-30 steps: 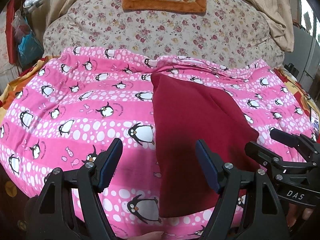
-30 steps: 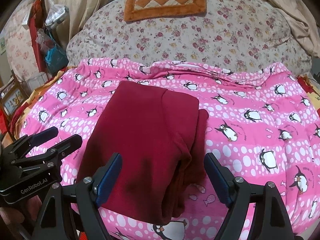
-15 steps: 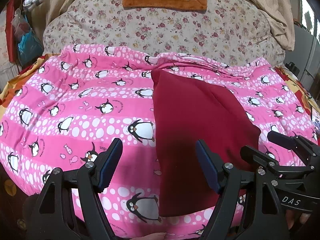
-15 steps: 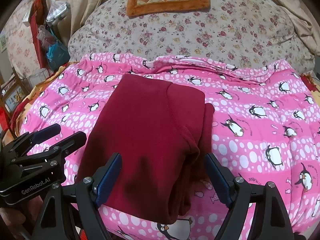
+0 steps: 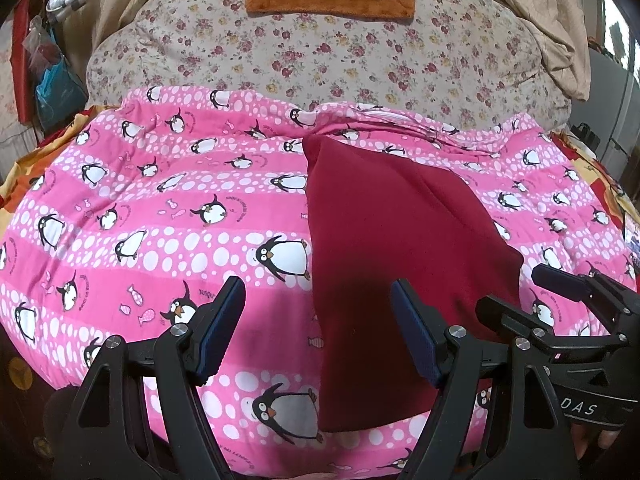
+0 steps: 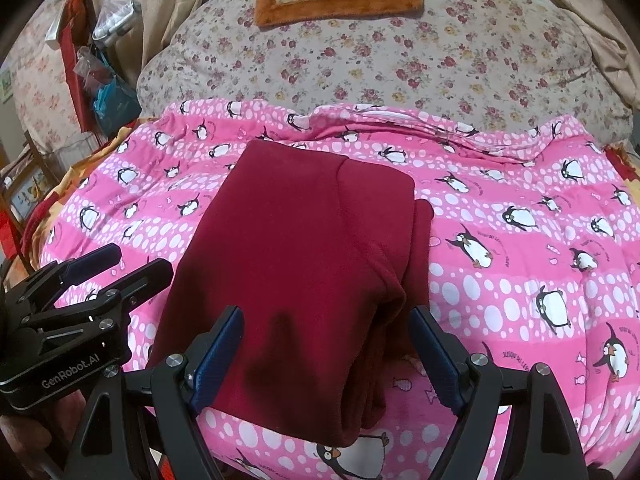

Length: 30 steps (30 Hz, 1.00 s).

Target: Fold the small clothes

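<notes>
Penguin blanket [image 6: 500, 280] under folded maroon garment [image 6: 300, 260], below both open jaws.

Penguin-print blanket [image 5: 168, 216], floral bedding [image 5: 320, 56], perhaps curtains [image 5: 560, 28]

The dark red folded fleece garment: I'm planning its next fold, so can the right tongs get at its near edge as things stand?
Probably yes. The dark red folded fleece garment lies flat on the pink penguin-print blanket, its near edge between the open right tongs, with nothing over it. The left tongs sit off to its side.
</notes>
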Motion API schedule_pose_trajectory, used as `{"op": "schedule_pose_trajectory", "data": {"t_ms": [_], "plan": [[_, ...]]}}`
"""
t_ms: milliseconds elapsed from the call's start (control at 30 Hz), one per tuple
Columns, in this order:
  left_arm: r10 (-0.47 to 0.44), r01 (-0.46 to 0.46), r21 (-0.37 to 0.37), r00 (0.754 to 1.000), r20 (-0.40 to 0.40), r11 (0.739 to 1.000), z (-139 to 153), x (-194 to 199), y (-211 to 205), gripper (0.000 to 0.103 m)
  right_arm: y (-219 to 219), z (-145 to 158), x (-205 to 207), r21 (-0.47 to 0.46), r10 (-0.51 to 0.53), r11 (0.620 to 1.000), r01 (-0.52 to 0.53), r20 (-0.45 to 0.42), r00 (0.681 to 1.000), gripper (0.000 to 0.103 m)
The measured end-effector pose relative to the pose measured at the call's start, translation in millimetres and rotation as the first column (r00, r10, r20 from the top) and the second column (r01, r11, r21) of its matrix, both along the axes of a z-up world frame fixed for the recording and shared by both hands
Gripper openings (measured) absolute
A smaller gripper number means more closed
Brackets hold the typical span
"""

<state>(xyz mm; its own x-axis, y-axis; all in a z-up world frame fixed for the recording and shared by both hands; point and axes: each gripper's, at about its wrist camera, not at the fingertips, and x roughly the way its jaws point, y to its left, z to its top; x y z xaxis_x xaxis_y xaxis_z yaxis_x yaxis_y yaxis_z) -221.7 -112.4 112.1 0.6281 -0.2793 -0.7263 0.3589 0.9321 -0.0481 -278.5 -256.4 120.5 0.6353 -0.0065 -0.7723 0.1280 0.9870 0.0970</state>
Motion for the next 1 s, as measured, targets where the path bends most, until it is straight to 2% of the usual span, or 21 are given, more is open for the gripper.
{"op": "schedule_pose_trajectory", "data": {"t_ms": [1000], "plan": [[-0.001,0.002,0.003,1.0,-0.01,1.0,-8.6,-2.5,-1.3,0.076,2.1,-6.6,1.8,0.004,0.008,1.0,-0.007,-0.029,1.0,0.082]]}}
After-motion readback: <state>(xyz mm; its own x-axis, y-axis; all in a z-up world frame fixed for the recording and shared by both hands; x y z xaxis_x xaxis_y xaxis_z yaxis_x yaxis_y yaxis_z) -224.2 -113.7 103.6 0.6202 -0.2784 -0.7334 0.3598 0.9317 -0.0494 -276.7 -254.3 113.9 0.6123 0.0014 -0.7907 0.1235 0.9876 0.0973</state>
